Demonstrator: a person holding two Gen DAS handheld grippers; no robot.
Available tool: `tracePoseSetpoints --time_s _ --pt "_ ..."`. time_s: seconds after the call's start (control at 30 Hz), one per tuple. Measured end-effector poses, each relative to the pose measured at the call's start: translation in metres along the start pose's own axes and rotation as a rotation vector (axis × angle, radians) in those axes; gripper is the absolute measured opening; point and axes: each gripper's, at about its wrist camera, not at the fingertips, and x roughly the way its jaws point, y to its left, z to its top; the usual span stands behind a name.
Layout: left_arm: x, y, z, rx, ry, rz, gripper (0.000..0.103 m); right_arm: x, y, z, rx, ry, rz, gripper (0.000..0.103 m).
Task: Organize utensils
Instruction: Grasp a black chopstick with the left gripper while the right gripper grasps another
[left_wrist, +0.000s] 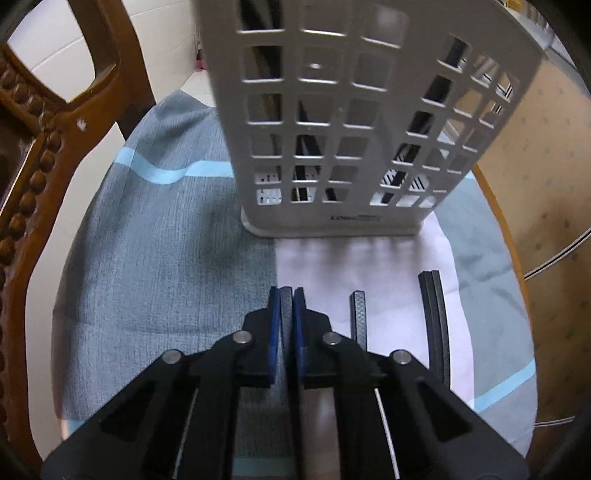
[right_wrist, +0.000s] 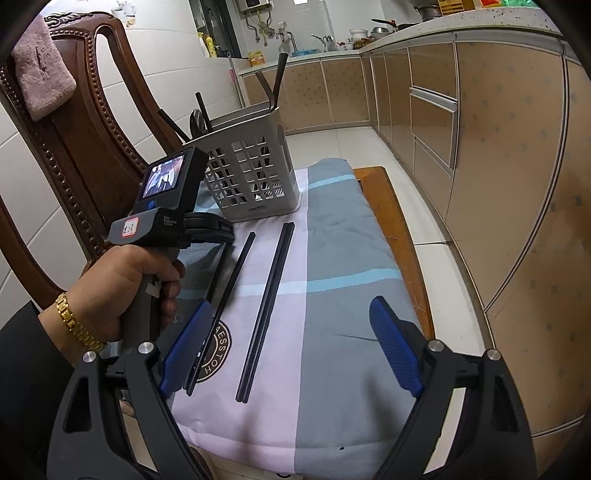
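Observation:
A grey lattice utensil holder (left_wrist: 332, 122) stands upright on the cloth, just ahead of my left gripper (left_wrist: 286, 295); it also shows in the right wrist view (right_wrist: 251, 177), with several dark utensils standing in it. My left gripper is shut on a black chopstick (left_wrist: 286, 314), low over the cloth. To its right lie a single black chopstick (left_wrist: 359, 314) and a pair of black chopsticks (left_wrist: 436, 317). In the right wrist view the single chopstick (right_wrist: 232, 284) and the pair (right_wrist: 267, 306) lie lengthwise on the cloth. My right gripper (right_wrist: 291, 350) is open and empty above the cloth's near end.
A grey, pink and light-blue striped cloth (right_wrist: 340, 280) covers a small wooden table (right_wrist: 395, 229). A carved wooden chair (right_wrist: 74, 129) stands at the left with a pink towel (right_wrist: 40, 70) on its back. Kitchen cabinets (right_wrist: 480, 129) run along the right.

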Motion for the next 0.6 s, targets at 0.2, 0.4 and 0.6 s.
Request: tracePoseSetpoints --time_s 0.2,0.4,0.6 --pt "-0.051 0.023 0.0 -0.03 -0.091 -0.047 0.007 0.008 0.005 -0.001 -0.009 0.007 -0.01 0.085" --pt "-0.17 0.044 -0.019 -0.029 -0.313 -0.099 0.007 0.038 0.022 0.017 -0.013 0.067 0.034 0.077" --pt "-0.27 0.052 -0.039 0.037 -0.504 -0.08 0.007 0.109 0.055 0.067 -0.056 0.159 0.003 0.065"
